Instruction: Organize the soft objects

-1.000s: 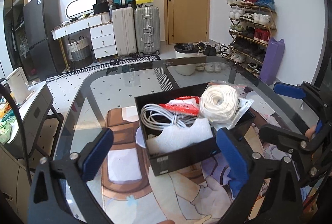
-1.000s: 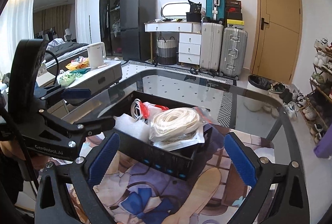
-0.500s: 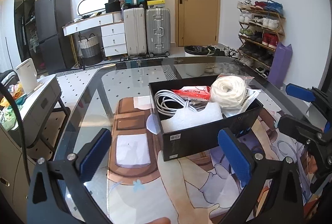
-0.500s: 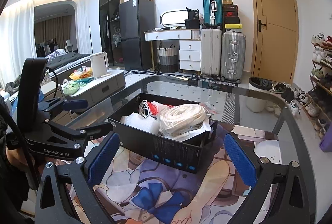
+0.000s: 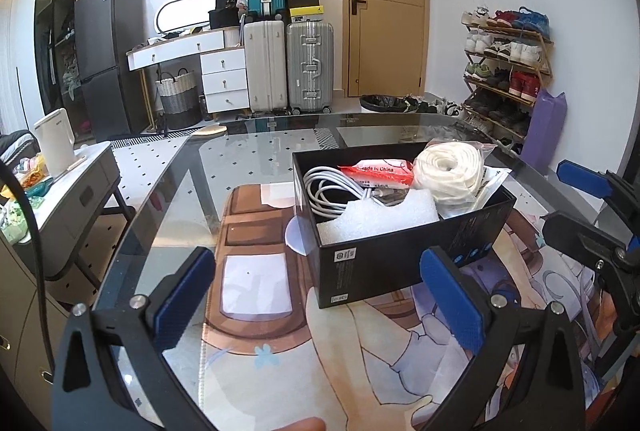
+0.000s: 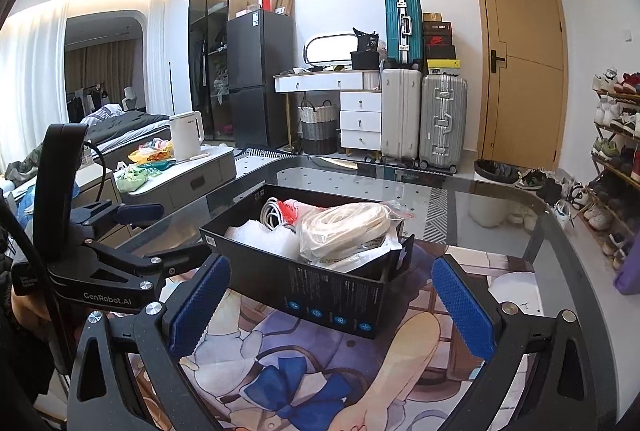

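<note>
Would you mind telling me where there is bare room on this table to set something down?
The printed mat left of the black cardboard box is bare, as is the glass tabletop behind it toward the suitcases. The box itself is crowded: white cable coil, foam sheet, bagged white cord.

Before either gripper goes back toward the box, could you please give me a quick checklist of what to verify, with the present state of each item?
1. Left gripper open and empty: ok.
2. Right gripper open and empty: ok.
3. Black box upright on the glass table: ok.
4. Bagged white rope coil fully inside the box: not ok, it rises above the rim.
5. White cable and foam sheet inside: ok.
6. Soft objects left outside the box: cannot tell.
</note>
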A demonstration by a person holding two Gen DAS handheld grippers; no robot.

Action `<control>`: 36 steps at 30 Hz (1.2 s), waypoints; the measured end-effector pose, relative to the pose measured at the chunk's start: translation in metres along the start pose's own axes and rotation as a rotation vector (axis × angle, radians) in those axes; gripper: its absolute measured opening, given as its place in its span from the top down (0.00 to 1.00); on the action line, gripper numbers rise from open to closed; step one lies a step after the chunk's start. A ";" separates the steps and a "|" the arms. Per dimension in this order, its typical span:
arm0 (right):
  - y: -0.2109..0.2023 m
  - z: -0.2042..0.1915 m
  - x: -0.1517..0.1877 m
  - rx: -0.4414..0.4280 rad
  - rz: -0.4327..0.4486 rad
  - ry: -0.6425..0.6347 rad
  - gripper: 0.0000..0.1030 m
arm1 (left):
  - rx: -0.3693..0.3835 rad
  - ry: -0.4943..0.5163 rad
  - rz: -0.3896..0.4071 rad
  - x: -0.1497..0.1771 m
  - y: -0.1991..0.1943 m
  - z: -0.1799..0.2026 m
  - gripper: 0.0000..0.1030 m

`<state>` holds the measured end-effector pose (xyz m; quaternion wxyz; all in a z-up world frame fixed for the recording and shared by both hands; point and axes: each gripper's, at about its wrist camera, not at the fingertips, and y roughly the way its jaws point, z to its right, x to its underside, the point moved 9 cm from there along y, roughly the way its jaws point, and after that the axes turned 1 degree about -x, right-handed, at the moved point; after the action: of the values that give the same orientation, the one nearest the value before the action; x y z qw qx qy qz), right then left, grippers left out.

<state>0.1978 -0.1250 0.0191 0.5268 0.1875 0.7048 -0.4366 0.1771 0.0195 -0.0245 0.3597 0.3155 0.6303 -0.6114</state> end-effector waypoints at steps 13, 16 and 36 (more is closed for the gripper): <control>0.000 -0.003 0.004 -0.002 0.022 -0.010 0.01 | 0.015 -0.014 0.022 0.005 0.001 0.000 0.00; 0.001 -0.003 0.006 -0.003 0.018 -0.008 0.01 | 0.014 -0.015 0.025 0.005 0.000 0.000 0.00; 0.004 -0.005 0.009 -0.007 0.024 -0.016 0.01 | 0.004 -0.019 0.051 0.003 -0.006 0.001 0.00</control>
<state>0.1945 -0.1200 0.0099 0.5383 0.1908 0.6997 -0.4294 0.1702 0.0184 -0.0240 0.3807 0.3264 0.6173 -0.6062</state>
